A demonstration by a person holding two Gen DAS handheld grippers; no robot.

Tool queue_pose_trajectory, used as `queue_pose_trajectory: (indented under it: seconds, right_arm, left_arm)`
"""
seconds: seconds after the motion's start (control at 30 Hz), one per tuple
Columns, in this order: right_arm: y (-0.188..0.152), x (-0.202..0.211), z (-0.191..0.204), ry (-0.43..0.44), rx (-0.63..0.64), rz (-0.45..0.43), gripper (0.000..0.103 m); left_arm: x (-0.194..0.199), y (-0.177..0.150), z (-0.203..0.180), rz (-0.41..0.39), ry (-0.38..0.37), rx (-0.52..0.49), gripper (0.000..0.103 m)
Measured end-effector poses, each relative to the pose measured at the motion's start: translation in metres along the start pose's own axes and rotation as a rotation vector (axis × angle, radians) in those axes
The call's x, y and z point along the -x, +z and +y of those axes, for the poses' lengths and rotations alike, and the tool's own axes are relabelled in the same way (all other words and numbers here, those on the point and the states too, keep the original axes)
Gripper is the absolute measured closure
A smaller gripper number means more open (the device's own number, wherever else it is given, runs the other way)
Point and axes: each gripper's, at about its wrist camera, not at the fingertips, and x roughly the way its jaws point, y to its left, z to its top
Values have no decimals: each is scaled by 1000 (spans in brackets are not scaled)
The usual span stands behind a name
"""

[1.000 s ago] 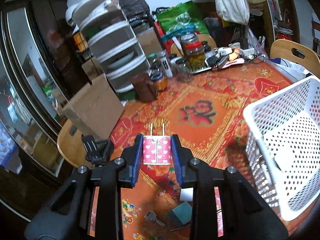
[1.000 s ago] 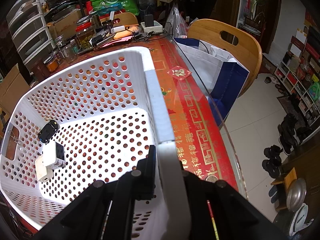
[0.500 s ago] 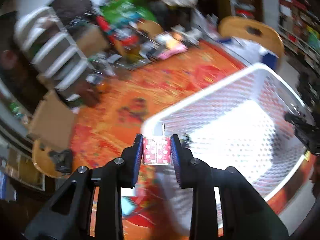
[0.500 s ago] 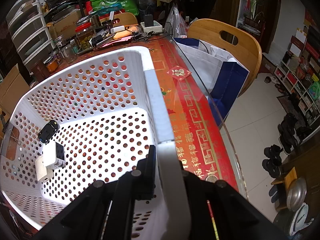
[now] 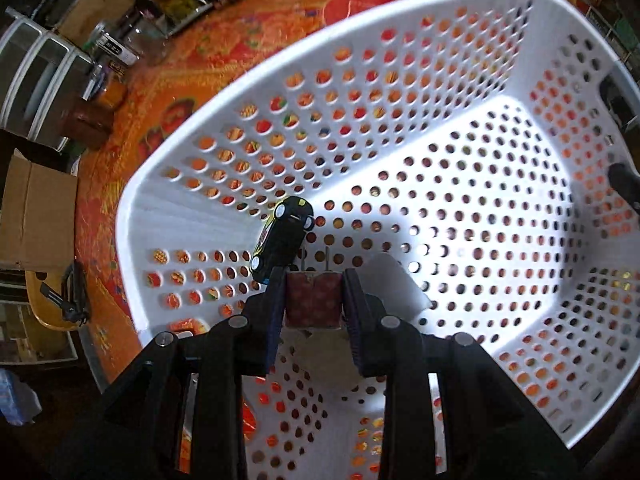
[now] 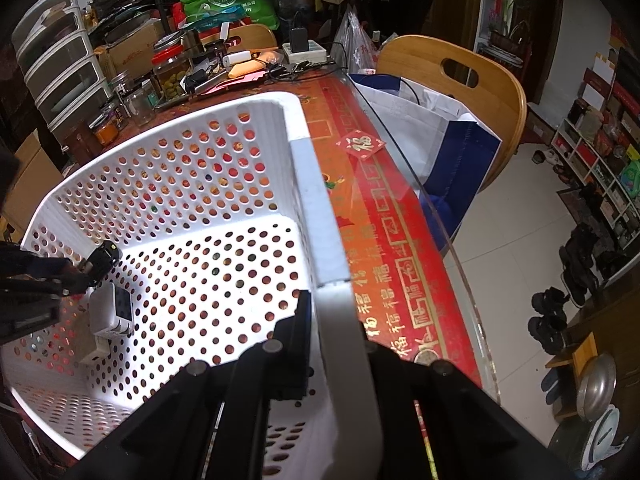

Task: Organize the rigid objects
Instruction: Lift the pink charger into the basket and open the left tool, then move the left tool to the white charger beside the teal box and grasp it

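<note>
My left gripper (image 5: 313,304) is clamped on a small plug adapter (image 5: 312,300), a blocky cube wrapped in a red skin dotted with pale hearts, its two thin metal prongs pointing away from me. I hold it low inside the white basket (image 5: 400,24), near the floor at the basket's left end. The basket is rigid moulded plastic, glossy, its walls and floor pierced by regular rows of round holes, with a smooth rolled rim. Just beyond the adapter, a black toy car (image 5: 282,236) with white wheels leans tilted against the foot of the perforated wall. A white charger block (image 6: 110,312) with rounded corners lies on the floor just beside the adapter; whether they touch I cannot tell.

My right gripper (image 6: 336,344) is closed on the basket's rim at the opposite end, one black finger inside the wall and the other outside. The basket sits on a red-and-orange patterned tablecloth (image 6: 384,240) under a clear glass top. A curved wooden chair (image 6: 480,76) stands beside the table.
</note>
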Motion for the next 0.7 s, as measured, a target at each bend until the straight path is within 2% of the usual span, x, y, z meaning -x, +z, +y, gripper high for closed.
queue_pose_trajectory:
  seconds: [0.17,0.3,0.33,0.4,0.47,0.5,0.57,0.63,0.7]
  right_arm:
    - [0,0,0,0,0,0,97]
    - [0,0,0,1,0,0,97]
    - [0,0,0,0,0,0,97]
    - [0,0,0,-1,0,0,97]
    - [0,0,0,-2,-1,0,97]
    - [-1,1,0,-3,-1,-1,97]
    - [-1,1,0,-5,-1,-3,97]
    - [-1,1,0,-5,-3,-4,97]
    - [-1,1,0,-3,-5,-6,97]
  left_arm:
    - [-22,11,3,54,9,7,77]
    - [-20,14,9,48,-53,22,73]
    - [-12,13,11,23,-81,25,65]
    - [22,4,21,-77,-123,30,46]
    - [70,-18,33,-227,-114,35,21]
    - [85,-28,40,-274,-107,37,17]
    - [120,-56,62,-389,-71,54,3]
    - [142,-87,91,-473,-11,90,0]
    - [149,-114,119,-502,48,137,0]
